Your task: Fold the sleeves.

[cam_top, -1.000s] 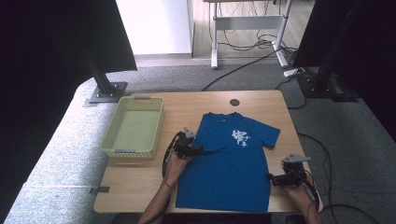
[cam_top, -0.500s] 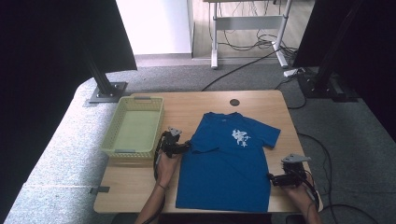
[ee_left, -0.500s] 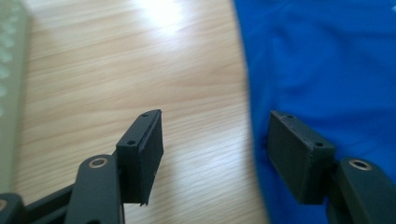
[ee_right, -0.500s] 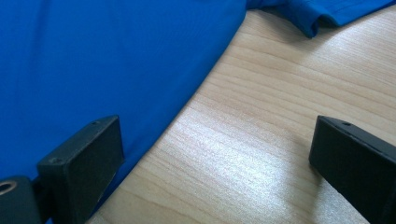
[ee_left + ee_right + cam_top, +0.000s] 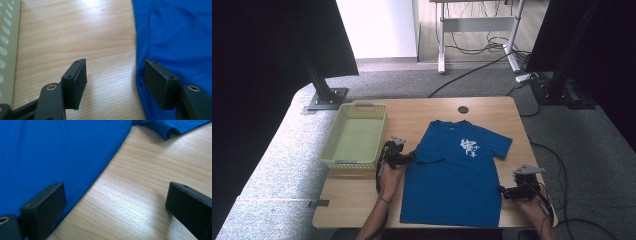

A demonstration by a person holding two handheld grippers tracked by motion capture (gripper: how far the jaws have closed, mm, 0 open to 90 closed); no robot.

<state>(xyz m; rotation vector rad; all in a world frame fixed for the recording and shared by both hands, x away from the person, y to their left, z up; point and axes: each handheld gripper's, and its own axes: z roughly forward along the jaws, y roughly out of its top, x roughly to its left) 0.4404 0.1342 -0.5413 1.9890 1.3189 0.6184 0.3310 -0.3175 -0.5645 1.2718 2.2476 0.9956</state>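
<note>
Both forearms reach in from the near edge. The left hand (image 5: 390, 176) holds the black two-jaw left gripper (image 5: 407, 158) farther in, jaws spread wide, pointing right. The right hand (image 5: 531, 200) holds the black right gripper (image 5: 502, 190) near the near-right corner, jaws wide apart, pointing left

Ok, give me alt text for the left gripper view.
The left gripper, open, straddles the edge of a blue T-shirt: one jaw over the wooden table, the other over the fabric. A pale green basket runs along the left edge.
</note>
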